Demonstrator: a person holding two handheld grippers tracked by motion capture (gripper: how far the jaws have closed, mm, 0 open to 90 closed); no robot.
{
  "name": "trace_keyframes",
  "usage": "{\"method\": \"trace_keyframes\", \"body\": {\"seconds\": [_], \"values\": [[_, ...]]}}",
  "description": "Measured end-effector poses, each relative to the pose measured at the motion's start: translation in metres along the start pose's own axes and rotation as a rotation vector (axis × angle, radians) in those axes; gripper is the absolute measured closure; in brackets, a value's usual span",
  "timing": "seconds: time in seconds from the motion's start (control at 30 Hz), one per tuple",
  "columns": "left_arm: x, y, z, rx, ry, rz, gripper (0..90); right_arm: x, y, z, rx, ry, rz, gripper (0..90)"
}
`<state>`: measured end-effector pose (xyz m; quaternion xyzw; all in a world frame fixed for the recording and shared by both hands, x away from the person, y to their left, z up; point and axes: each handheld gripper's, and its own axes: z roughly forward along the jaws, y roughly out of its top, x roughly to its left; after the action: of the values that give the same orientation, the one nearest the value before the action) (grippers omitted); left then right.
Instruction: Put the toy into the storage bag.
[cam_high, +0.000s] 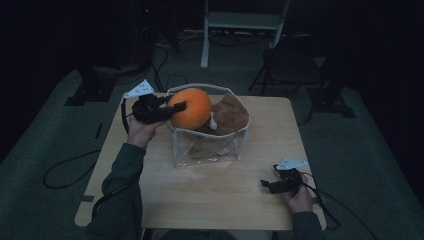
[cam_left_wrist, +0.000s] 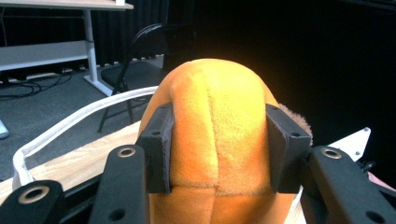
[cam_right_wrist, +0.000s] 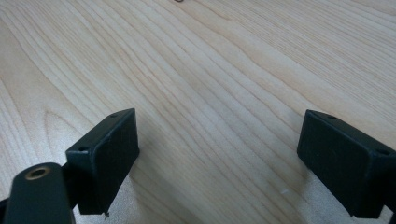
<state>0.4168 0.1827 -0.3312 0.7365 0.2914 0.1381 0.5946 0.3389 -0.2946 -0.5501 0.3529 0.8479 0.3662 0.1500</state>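
Pads of the left gripper (cam_left_wrist: 218, 149) press both flanks of an orange plush ball (cam_high: 190, 107), round, fuzzy, seamed down its middle, held over the clear bag's (cam_high: 207, 147) rim at 9 o'clock beside a brown plush toy (cam_high: 229, 115). Right gripper (cam_right_wrist: 217, 158) stands wide apart over bare table (cam_high: 225, 195) at 4 o'clock, well apart.

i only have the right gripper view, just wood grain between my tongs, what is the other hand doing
Observer: The left tongs are shut on an orange plush ball, both pads pressed into its sides.
Operator: where is that ball
Observer: At the rim of a clear bag standing on the table.
Operator: anything in the bag
Observer: A brown plush toy sits inside, beside the ball.
Operator: and my right tongs
Observer: The right tongs are open, low over the table's near right part, apart from the bag.
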Motion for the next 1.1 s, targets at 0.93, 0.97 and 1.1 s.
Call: {"method": "trace_keyframes", "body": {"seconds": [0.93, 0.97, 1.1], "values": [[0.0018, -0.0057, 0.0069, 0.034, -0.001, -0.007, 51.7, 0.0000, 0.0000, 0.0000, 0.001, -0.001, 0.000, 11.9], [0.0019, -0.0059, 0.0071, 0.034, -0.001, -0.007, 51.7, 0.0000, 0.0000, 0.0000, 0.001, -0.001, 0.000, 11.8], [0.0015, -0.0072, 0.0083, 0.042, 0.001, -0.008, 51.8, 0.0000, 0.0000, 0.0000, 0.001, -0.001, 0.000, 11.8]]}}
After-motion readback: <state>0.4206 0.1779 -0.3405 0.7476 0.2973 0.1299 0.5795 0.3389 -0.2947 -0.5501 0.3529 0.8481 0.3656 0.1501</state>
